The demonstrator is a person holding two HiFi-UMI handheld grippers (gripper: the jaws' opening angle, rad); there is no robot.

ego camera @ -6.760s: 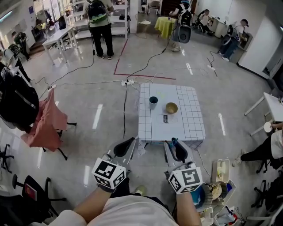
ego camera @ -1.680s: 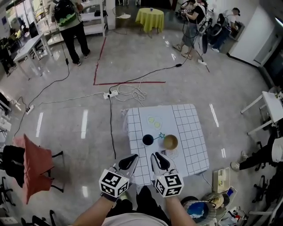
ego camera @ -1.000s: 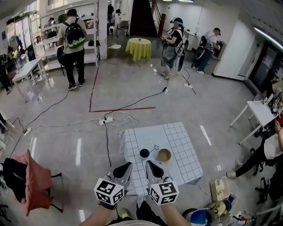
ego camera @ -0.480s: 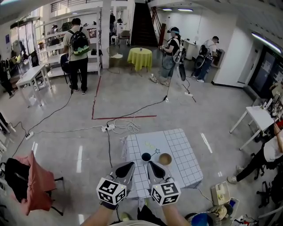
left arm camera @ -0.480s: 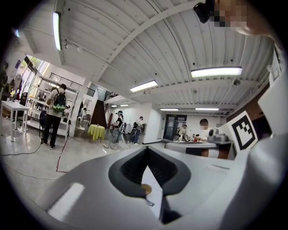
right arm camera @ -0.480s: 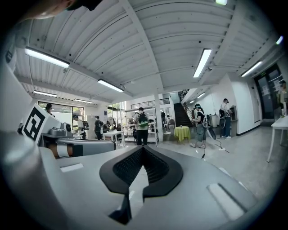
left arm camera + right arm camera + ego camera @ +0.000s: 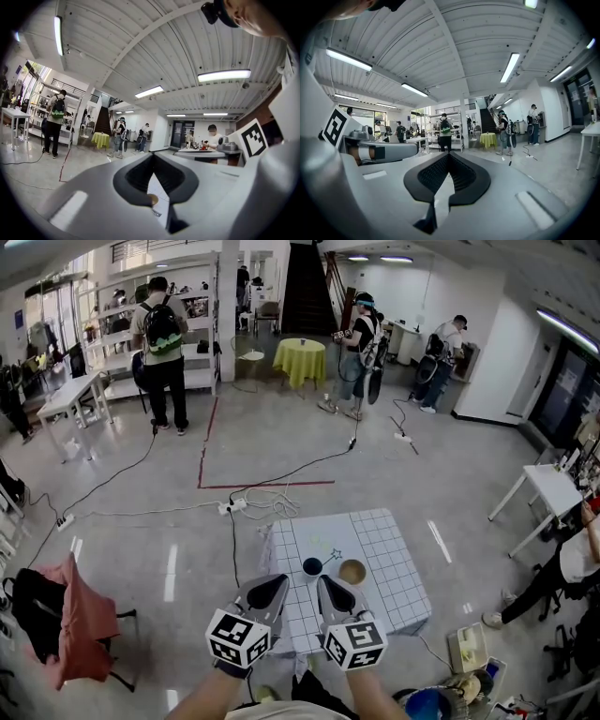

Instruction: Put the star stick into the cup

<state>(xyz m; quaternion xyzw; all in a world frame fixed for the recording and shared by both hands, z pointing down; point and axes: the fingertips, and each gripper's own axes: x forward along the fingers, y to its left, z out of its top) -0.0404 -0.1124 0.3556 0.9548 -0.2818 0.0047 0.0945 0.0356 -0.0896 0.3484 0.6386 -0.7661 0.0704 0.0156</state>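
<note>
A small table with a white grid cloth (image 7: 375, 549) stands in front of me. On it are a dark cup (image 7: 312, 566) and a brown bowl (image 7: 352, 571). The thin star stick (image 7: 330, 555) slants up and right from the cup's edge; I cannot tell whether its end is inside the cup. My left gripper (image 7: 273, 584) and right gripper (image 7: 327, 583) are held side by side before the table's near edge, both shut and empty. In the left gripper view the left gripper (image 7: 152, 156) has its tips together, with the bowl (image 7: 151, 199) showing behind them. The right gripper (image 7: 448, 155) also has its tips together.
Cables (image 7: 253, 504) and a power strip lie on the floor beyond the table. A chair with pink cloth (image 7: 80, 620) stands at the left, a white table (image 7: 553, 488) at the right, boxes (image 7: 469, 648) at the lower right. People stand near a yellow table (image 7: 302, 357) at the back.
The head view has tilted up since the older frames, so the table sits lower and smaller. Over the last second both grippers stayed shut and close together, shifting only slightly.
</note>
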